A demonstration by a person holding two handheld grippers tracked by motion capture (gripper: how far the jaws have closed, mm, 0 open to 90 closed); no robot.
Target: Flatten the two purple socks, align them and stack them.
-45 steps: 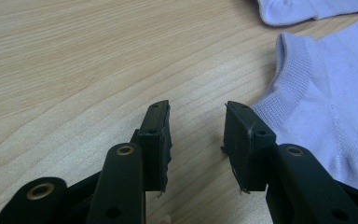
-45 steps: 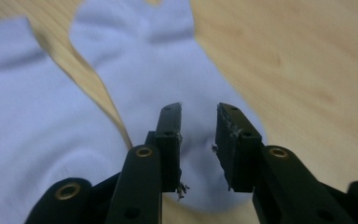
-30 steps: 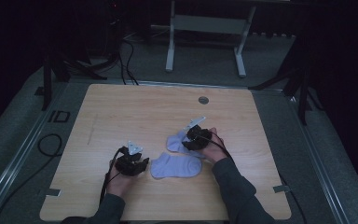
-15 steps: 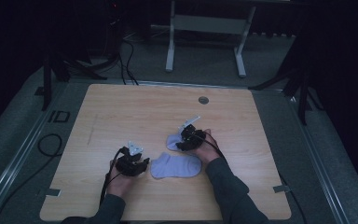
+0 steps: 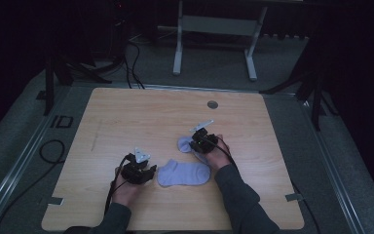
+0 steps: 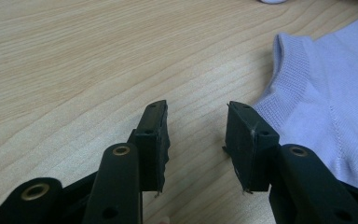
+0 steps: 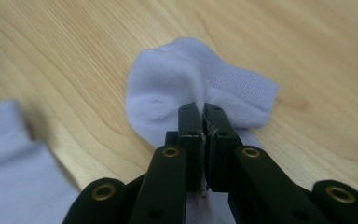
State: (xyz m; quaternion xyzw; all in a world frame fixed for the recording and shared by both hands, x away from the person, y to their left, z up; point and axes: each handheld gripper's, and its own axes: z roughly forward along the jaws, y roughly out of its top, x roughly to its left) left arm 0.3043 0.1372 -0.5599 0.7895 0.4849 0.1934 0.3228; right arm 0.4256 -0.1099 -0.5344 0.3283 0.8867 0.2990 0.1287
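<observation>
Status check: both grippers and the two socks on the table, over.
Right gripper just closed, pinching the far sock. Left gripper open, on bare table beside the near sock, nothing between its jaws. Nothing in the way.

text: "ID" | on: floor (image 5: 24, 146) left of the table (image 5: 126, 112) | other text: none readable

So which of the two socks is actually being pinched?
The farther, bunched-up sock, clamped by the right tool; the flat sock lies untouched.
</observation>
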